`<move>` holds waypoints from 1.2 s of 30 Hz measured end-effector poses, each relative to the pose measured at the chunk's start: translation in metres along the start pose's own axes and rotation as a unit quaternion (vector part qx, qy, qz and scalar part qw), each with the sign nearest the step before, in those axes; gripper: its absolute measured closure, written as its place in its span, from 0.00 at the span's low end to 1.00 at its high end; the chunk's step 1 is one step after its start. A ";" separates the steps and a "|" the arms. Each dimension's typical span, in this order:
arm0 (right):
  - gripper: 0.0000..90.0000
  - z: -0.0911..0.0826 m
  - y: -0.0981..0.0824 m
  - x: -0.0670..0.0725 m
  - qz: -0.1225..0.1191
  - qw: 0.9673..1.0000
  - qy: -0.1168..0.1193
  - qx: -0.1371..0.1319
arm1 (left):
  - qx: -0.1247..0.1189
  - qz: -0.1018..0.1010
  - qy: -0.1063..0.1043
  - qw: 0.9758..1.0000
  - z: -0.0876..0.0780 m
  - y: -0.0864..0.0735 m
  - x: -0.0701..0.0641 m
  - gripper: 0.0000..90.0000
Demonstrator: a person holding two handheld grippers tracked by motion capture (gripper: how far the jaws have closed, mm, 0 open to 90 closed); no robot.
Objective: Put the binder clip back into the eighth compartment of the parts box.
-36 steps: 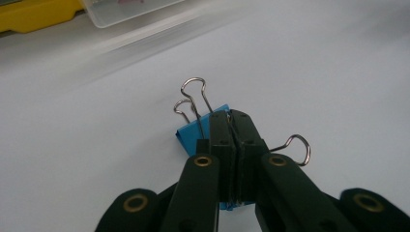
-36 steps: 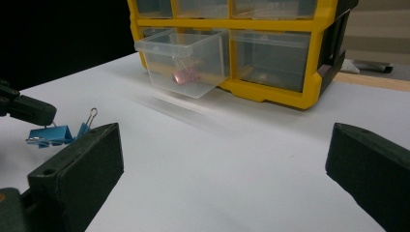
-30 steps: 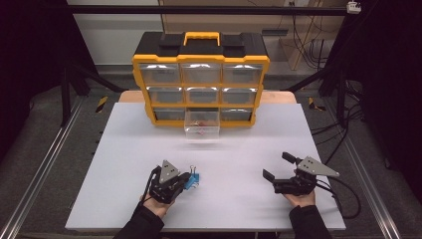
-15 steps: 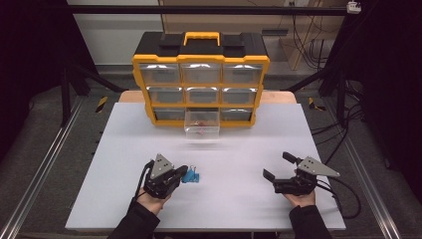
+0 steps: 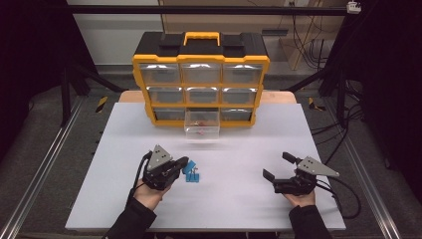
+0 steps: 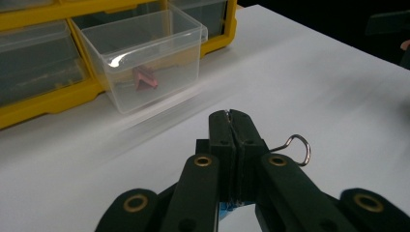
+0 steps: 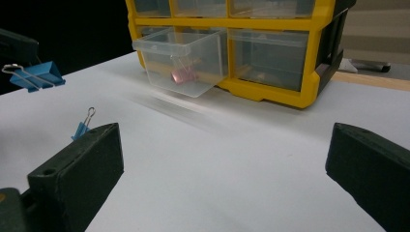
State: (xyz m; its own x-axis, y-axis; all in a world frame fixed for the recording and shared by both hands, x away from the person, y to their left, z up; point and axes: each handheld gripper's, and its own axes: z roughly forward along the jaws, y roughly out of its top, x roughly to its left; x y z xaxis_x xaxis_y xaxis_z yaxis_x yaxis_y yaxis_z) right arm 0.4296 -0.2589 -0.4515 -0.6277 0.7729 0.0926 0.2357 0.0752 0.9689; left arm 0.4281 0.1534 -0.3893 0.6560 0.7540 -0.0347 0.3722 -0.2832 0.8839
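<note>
Left gripper (image 5: 185,163), lower left of the high view, has its jaws clamped on a blue binder clip (image 5: 189,167); a second blue clip (image 5: 193,178) lies just below. Right gripper (image 5: 277,166), lower right, stands wide open and empty. The carry should rise clear, then release squarely above the open clear drawer (image 5: 201,130) at centre, beneath the yellow organizer (image 5: 200,58).

Light falls from above onto the matte white worktop (image 5: 239,199), which reads bright and even, while the surrounding floor and frame sink into near black. The clear plastic fronts of the yellow and black drawer cabinet (image 5: 201,79) carry white glare along their upper edges. A smeared, streaky band lies on the worktop before the pulled-out transparent plastic drawer (image 6: 145,58). In both gripper views the near black tongs are soft and slightly out of focus; shadows beneath them are faint.
</note>
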 end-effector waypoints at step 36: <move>0.01 0.000 0.000 0.000 0.001 1.000 -0.001 0.003 | -0.041 0.011 -0.010 0.999 0.022 0.064 0.017 0.98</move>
State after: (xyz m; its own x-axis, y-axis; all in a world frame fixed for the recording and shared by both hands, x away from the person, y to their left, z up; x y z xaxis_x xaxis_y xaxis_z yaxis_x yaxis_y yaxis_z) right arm 0.4295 -0.2594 -0.4513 -0.6251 0.7749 0.0937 0.2416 0.0779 0.9673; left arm 0.4769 0.1351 -0.3438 0.6767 0.7359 -0.0231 0.3023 -0.2491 0.9201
